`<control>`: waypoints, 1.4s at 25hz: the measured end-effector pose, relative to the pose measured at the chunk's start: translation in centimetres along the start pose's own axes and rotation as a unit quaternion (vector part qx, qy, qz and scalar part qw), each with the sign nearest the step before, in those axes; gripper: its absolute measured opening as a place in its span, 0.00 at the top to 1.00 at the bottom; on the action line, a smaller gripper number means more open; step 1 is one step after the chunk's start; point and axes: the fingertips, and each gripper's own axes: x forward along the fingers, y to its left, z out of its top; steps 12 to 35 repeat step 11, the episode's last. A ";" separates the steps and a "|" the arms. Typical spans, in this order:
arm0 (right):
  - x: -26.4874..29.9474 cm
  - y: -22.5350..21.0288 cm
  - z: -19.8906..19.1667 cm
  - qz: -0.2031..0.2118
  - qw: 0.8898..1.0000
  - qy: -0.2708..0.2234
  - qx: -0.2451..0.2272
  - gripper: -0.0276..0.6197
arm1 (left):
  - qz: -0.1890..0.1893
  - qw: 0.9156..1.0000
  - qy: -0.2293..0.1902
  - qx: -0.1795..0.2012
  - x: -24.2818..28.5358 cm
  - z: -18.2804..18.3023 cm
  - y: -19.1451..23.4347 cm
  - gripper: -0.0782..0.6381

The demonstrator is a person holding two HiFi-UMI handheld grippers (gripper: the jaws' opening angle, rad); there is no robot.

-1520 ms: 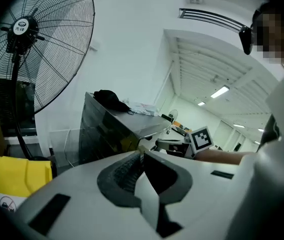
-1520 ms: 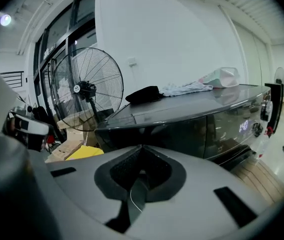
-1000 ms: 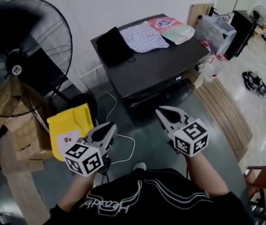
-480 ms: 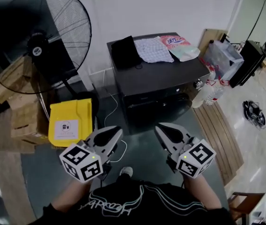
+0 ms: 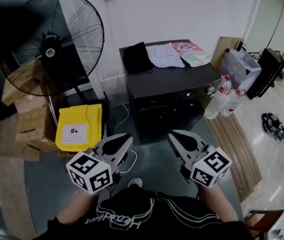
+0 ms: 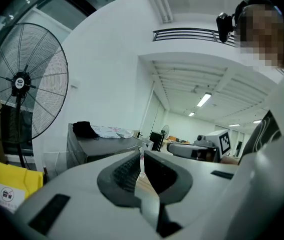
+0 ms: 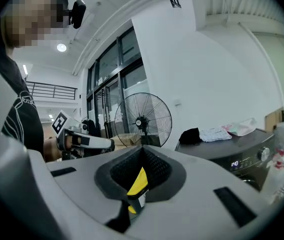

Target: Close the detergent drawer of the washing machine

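The black washing machine (image 5: 172,86) stands against the white wall, well ahead of both grippers. Its front is in shadow, so I cannot make out the detergent drawer. In the right gripper view the washing machine (image 7: 232,156) shows a lit display and a knob on its panel. My left gripper (image 5: 124,140) and right gripper (image 5: 175,134) hover side by side over the floor, short of the machine and touching nothing. The left gripper (image 6: 140,158) has its jaws together and empty. The right gripper (image 7: 142,148) is likewise shut and empty.
A black cloth (image 5: 136,58), a checked cloth (image 5: 164,55) and a packet (image 5: 189,51) lie on the machine's top. A big floor fan (image 5: 56,49), cardboard boxes (image 5: 29,124) and a yellow box (image 5: 79,126) stand left. Water bottles (image 5: 222,101) and a wooden pallet (image 5: 237,144) are right.
The head view has swung, so the machine now sits smaller and more central. Both grippers stay shut in front of the body, shifted only slightly.
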 end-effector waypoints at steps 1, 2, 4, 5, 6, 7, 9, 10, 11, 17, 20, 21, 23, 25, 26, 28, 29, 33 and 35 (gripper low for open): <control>-0.2 0.2 0.0 0.001 1.000 -0.001 -0.002 0.92 | 0.001 1.000 0.000 0.001 -0.2 -0.1 -0.3 0.83; -0.5 0.4 0.1 0.002 1.000 -0.002 -0.005 0.92 | 0.002 1.000 -0.001 0.002 -0.4 -0.2 -0.6 0.83; -0.9 0.8 0.3 0.005 1.000 -0.004 -0.009 0.92 | 0.004 1.000 -0.002 0.005 -0.7 -0.3 -1.1 0.83; -1.0 1.0 0.4 0.006 1.000 -0.004 -0.011 0.92 | 0.005 1.000 -0.002 0.006 -0.8 -0.4 -1.3 0.83; -1.2 1.1 0.6 0.007 1.000 -0.005 -0.013 0.92 | 0.005 1.000 -0.002 0.007 -0.8 -0.4 -1.5 0.83; -1.3 1.3 0.7 0.008 1.000 -0.005 -0.014 0.92 | 0.005 1.000 -0.003 0.008 -0.9 -0.3 -1.6 0.83; -1.5 1.5 0.9 0.009 1.000 -0.006 -0.017 0.92 | 0.005 1.000 -0.004 0.009 -1.0 -0.3 -2.0 0.83; -1.7 1.6 0.9 0.009 1.000 -0.006 -0.017 0.92 | 0.004 1.000 -0.004 0.010 -1.1 -0.3 -2.2 0.83; -1.8 1.7 0.9 0.009 1.000 -0.006 -0.018 0.92 | 0.004 1.000 -0.005 0.010 -1.1 -0.3 -2.4 0.83; -1.8 1.7 0.9 0.009 1.000 -0.006 -0.018 0.92 | 0.004 1.000 -0.005 0.010 -1.1 -0.3 -2.4 0.83; -1.8 1.7 0.9 0.009 1.000 -0.006 -0.018 0.92 | 0.004 1.000 -0.005 0.010 -1.1 -0.3 -2.4 0.83; -1.8 1.7 0.9 0.009 1.000 -0.006 -0.018 0.92 | 0.004 1.000 -0.005 0.010 -1.1 -0.3 -2.4 0.83; -1.8 1.7 0.9 0.009 1.000 -0.006 -0.018 0.92 | 0.004 1.000 -0.005 0.010 -1.1 -0.3 -2.4 0.83; -1.8 1.7 0.9 0.009 1.000 -0.006 -0.018 0.92 | 0.004 1.000 -0.005 0.010 -1.1 -0.3 -2.4 0.83; -1.8 1.7 0.9 0.009 1.000 -0.006 -0.018 0.92 | 0.004 1.000 -0.005 0.010 -1.1 -0.3 -2.4 0.83; -1.8 1.7 0.9 0.009 1.000 -0.006 -0.018 0.92 | 0.004 1.000 -0.005 0.010 -1.1 -0.3 -2.4 0.83; -1.8 1.7 0.9 0.009 1.000 -0.006 -0.018 0.92 | 0.004 1.000 -0.005 0.010 -1.1 -0.3 -2.4 0.83; -1.8 1.7 0.9 0.009 1.000 -0.006 -0.018 0.92 | 0.004 1.000 -0.005 0.010 -1.1 -0.3 -2.4 0.83; -1.8 1.7 0.9 0.009 1.000 -0.006 -0.018 0.92 | 0.004 1.000 -0.005 0.010 -1.1 -0.3 -2.4 0.83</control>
